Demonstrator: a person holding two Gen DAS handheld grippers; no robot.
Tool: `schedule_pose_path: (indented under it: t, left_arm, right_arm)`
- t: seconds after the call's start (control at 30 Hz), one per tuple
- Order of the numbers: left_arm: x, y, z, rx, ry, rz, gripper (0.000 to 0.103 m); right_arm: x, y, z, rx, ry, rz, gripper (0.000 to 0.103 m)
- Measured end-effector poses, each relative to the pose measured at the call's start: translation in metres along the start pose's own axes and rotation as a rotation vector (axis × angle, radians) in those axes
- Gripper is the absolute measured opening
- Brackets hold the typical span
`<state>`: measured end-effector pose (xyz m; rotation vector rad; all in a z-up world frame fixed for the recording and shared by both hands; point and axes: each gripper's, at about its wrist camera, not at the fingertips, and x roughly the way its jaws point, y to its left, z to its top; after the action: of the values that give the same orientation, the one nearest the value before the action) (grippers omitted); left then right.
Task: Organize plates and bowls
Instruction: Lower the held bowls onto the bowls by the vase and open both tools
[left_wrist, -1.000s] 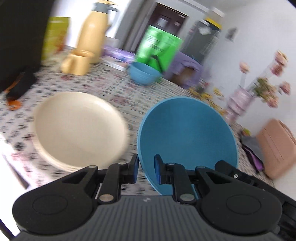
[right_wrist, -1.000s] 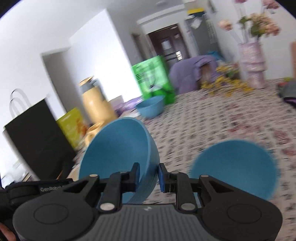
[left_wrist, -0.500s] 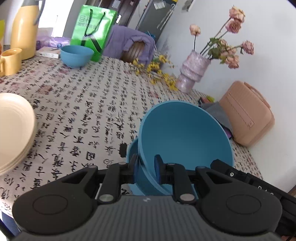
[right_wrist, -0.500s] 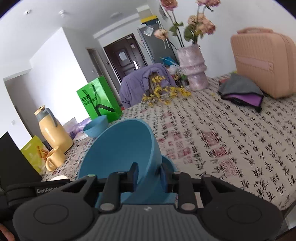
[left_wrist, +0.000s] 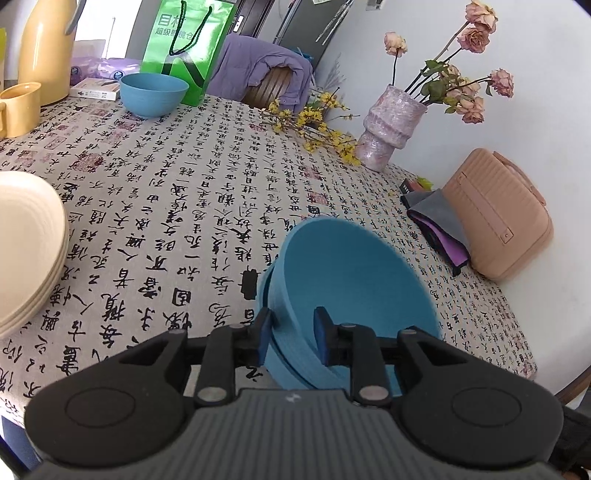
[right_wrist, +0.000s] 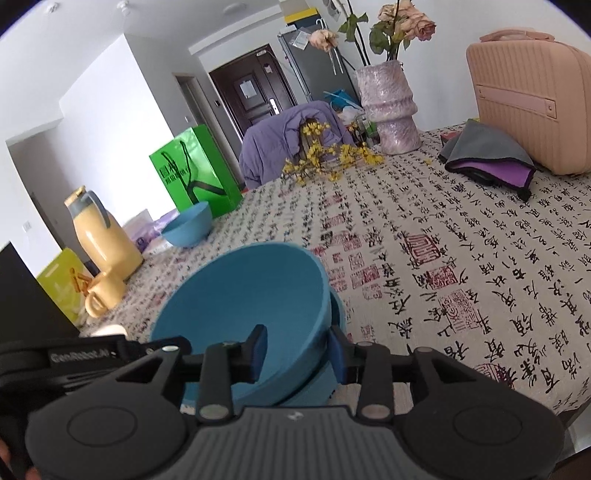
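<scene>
- Bowls come to three in all, every one blue: a top bowl (left_wrist: 354, 280) tilted inside a lower bowl (left_wrist: 284, 354) at the near table edge, and a third bowl (left_wrist: 153, 92) standing alone far across the table.
- Left gripper (left_wrist: 290, 334) straddles the near wall of the nested pair; its jaws have just been opening, the rims sit between the pads, and the pads stand clear of the walls.
- Right gripper (right_wrist: 297, 350) straddles the opposite side of the same pair (right_wrist: 258, 306); its jaws have likewise just been opening and show a gap to the bowl wall.
- Cream plates (left_wrist: 26, 251) form one stack at the left edge, near the nested pair but apart from it; three rims show, though the exact count is hard to read.
- Tablecloth (left_wrist: 192, 206) printed with black characters covers the table.
- Further back: one folded grey and purple cloth (left_wrist: 439, 229), touching one pink case (left_wrist: 498, 221).
- One pink vase (left_wrist: 391, 129) with dried roses, yellow sprigs (left_wrist: 314, 122) lying beside it.
- Farthest: one yellow mug (left_wrist: 18, 109), one yellow jug (left_wrist: 44, 48), one green bag (left_wrist: 184, 48) just behind the third bowl.
</scene>
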<state>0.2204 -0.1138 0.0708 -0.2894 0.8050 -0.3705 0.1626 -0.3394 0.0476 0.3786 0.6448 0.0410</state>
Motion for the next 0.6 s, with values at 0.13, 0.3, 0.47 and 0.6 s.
schedule_pose_path:
  t: [0.13,0.3,0.47,0.6]
  left_arm:
    - [0.000,-0.002,0.000,0.024,-0.009,-0.005,0.028]
    - [0.003,0.000,-0.003,0.034,-0.008,-0.009,0.027]
    - [-0.005,0.005,-0.001,0.018,-0.019,-0.025,0.027]
    - [-0.022,0.010,0.001,0.050,-0.083,-0.023,0.029]
  right_arm:
    - [0.001,0.003,-0.001,-0.035,-0.010,-0.021,0.038]
    - [-0.001,0.005,0.000,-0.049,-0.021,-0.025,0.039]
    - [-0.004,0.007,0.002,-0.053,-0.030,-0.034,0.039]
    - [-0.015,0.013,0.006,-0.079,-0.089,-0.054,0.044]
